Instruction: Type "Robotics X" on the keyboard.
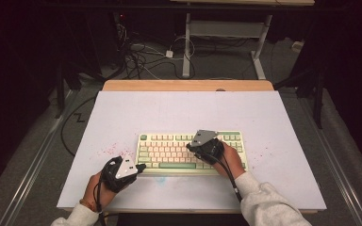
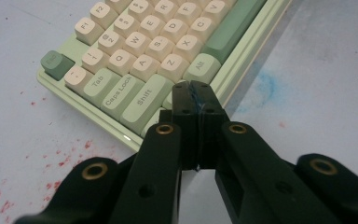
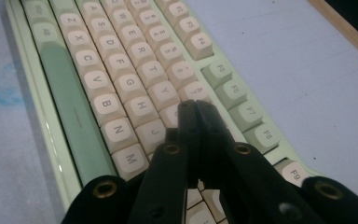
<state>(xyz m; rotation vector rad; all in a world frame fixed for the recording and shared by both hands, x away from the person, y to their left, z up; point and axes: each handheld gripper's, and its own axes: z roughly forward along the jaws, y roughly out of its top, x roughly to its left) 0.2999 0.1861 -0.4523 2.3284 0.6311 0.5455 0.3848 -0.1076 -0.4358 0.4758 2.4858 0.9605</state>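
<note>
Both jaws pressed together, holding nothing: left gripper (image 2: 196, 91) tips at keyboard (image 2: 144, 51) front-left corner, right gripper (image 3: 196, 108) over mid keys.

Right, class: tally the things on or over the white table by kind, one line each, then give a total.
Pale green keyboard with cream keys: 1
Black two-jaw grippers, both with jaws shut: 2 (left gripper, right gripper)
White rectangular table top: 1
Total: 4
</note>
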